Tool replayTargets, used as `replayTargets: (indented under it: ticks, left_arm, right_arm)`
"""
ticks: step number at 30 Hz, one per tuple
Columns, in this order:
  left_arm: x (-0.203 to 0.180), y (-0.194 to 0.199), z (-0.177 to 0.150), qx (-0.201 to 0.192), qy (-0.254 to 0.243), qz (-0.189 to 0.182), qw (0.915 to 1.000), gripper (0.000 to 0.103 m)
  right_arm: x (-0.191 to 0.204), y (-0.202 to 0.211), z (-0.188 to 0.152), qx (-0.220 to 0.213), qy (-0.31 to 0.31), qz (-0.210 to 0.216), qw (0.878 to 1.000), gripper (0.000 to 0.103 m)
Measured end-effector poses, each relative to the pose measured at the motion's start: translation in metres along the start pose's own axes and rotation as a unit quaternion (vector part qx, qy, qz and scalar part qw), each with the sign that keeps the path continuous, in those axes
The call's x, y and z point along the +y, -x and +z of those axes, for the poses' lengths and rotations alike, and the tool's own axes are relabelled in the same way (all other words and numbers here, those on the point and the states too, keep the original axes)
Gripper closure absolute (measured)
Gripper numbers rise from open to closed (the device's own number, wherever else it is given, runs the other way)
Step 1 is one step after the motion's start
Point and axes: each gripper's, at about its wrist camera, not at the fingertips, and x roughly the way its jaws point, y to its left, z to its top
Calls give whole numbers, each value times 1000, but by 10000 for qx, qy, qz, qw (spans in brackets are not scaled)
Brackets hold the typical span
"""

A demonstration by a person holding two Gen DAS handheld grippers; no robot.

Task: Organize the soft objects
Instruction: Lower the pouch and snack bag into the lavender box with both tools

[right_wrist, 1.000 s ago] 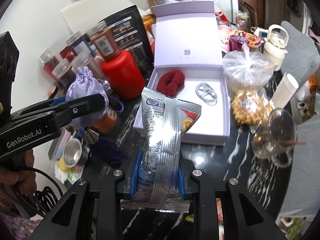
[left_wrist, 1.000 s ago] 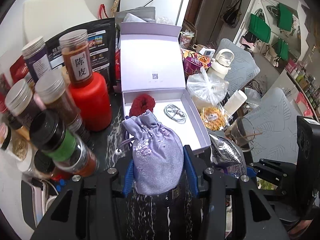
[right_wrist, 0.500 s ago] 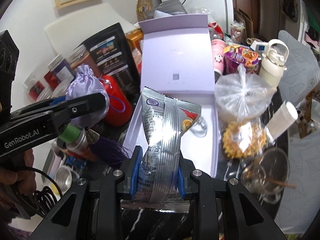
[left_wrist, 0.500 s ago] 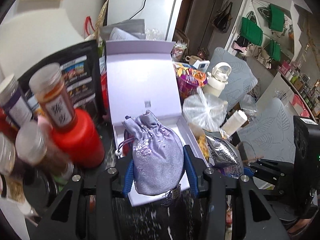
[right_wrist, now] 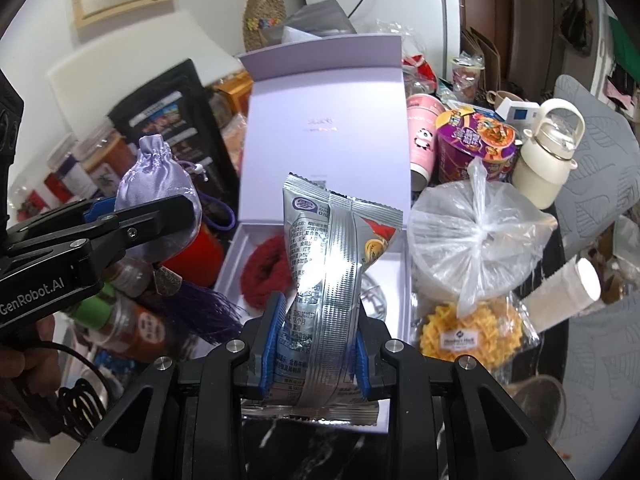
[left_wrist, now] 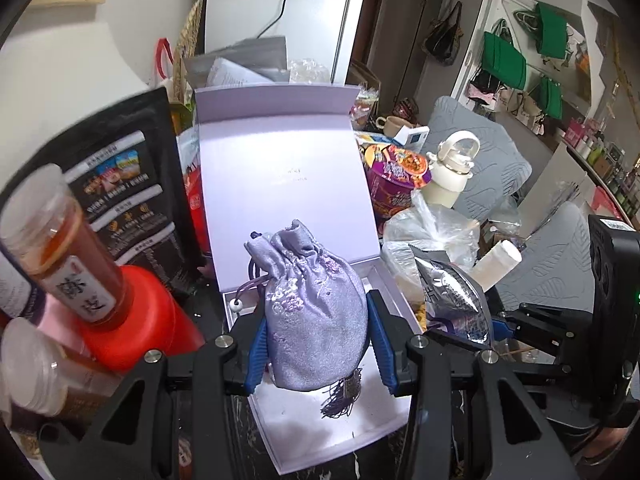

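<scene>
My left gripper [left_wrist: 318, 340] is shut on a lilac drawstring pouch [left_wrist: 314, 308] with a purple tassel, held above the open lavender box [left_wrist: 280, 432]. The pouch also shows in the right wrist view [right_wrist: 158, 188]. My right gripper [right_wrist: 316, 344] is shut on a silver foil snack packet [right_wrist: 328, 280], upright just in front of the same box [right_wrist: 396, 304]. A red scrunchie [right_wrist: 264, 276] lies in the box's left part. A metal clip is mostly hidden behind the packet.
A red bottle [left_wrist: 136, 316] and spice jars [left_wrist: 60, 236] crowd the box's left side. A tied plastic bag [right_wrist: 476, 236], a packet of yellow snacks [right_wrist: 472, 336], a noodle cup [right_wrist: 476, 140] and a cream bottle [right_wrist: 548, 160] stand on its right.
My left gripper has carried the pouch rightward from beside the jars to over the box. My right gripper has moved closer to the box with the packet still held.
</scene>
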Motion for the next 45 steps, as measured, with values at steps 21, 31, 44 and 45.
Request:
replayTargets:
  ticks: [21, 31, 44, 45]
  left_arm:
    - [18, -100, -45, 1016, 46, -122, 9947, 59]
    - [25, -134, -68, 1408, 140, -277, 9896, 59]
    - [21, -151, -79, 1459, 91, -271, 9889, 59]
    - [21, -151, -80, 1468, 88, -258, 9888, 59]
  right_arm:
    - [-21, -92, -31, 819, -165, -57, 9965, 73]
    - [-30, -116, -44, 1091, -230, -65, 9937, 73]
    - [-13, -140, -46, 1271, -14, -238, 9916, 72]
    - [-12, -141, -46, 1282, -1, -265, 9914, 72]
